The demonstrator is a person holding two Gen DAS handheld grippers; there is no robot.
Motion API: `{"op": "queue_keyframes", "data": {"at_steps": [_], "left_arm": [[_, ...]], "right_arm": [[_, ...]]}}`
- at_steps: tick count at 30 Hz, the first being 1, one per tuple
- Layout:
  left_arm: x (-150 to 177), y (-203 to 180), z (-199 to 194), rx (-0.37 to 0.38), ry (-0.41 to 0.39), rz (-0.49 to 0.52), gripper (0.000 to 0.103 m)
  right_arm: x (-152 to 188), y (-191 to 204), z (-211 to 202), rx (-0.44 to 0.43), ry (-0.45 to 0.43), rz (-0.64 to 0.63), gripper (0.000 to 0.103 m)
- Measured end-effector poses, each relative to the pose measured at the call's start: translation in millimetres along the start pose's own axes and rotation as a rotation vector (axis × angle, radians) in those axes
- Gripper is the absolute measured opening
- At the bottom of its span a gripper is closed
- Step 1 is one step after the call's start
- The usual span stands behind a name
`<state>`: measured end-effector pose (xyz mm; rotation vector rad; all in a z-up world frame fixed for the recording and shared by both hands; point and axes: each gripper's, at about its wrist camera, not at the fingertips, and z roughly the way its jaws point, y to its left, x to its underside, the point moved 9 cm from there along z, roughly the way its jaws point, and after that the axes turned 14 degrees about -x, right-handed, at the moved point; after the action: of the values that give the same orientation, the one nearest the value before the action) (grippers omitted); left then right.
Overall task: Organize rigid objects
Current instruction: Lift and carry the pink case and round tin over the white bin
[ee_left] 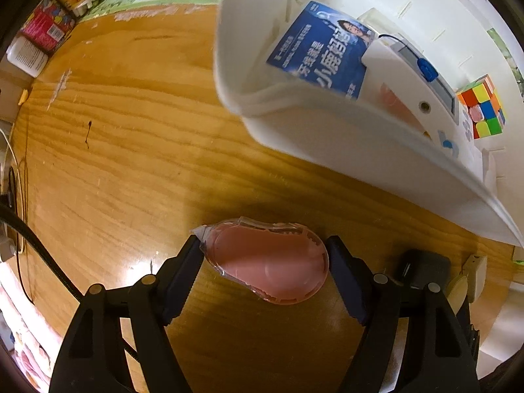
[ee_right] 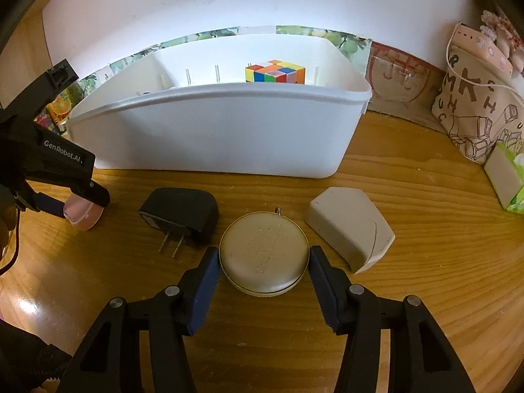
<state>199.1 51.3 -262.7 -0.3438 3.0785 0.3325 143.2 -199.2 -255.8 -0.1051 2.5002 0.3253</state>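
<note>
My left gripper [ee_left: 263, 245] is shut on a pink correction-tape dispenser [ee_left: 268, 262] and holds it just above the wooden table, left of the white bin [ee_left: 327, 131]; it also shows in the right wrist view [ee_right: 83, 211]. The bin holds a blue box [ee_left: 321, 55], a white device [ee_left: 416, 91] and a colourful puzzle cube [ee_right: 275, 72]. My right gripper [ee_right: 263, 258] stands around a round beige tin [ee_right: 264, 257] lying on the table, its pads at the tin's sides. A black plug adapter [ee_right: 180, 217] lies left of the tin and a white wedge-shaped object [ee_right: 350, 229] right of it.
The white bin [ee_right: 213, 134] stands behind the loose items. A printed fabric bag [ee_right: 478, 111] and a tissue pack [ee_right: 507, 180] sit at the far right. Boxes [ee_left: 49, 29] stand at the table's far left edge, with cables [ee_left: 19, 203] beside it.
</note>
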Motion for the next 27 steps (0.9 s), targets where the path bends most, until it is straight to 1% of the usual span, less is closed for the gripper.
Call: {"op": "queue_keyframes", "data": {"at_steps": [8,14,22,27], "left_arm": [[22.4,18.0,5.7,0.016,0.029,-0.007,0.078],[35.4,32.5,3.0,0.026,0.012,-0.002,0.078],[60.1,52.3,-32.9,0.037,-0.105,0.035,0.078],[63.8,61.9,-52.1,0.047,-0.188,0.048,0.078]], "right_arm": [[-3.3,12.1,-15.2,-0.003,-0.028,-0.035,0.055],[-4.8,22.2,-26.7,-0.002,-0.051,-0.063,0.055],[-5.7,40.8,-39.7,-0.006,-0.083,-0.100,0.055],[-6.9,53.0,-44.9,-0.010,-0.100,-0.127,0.055]]}}
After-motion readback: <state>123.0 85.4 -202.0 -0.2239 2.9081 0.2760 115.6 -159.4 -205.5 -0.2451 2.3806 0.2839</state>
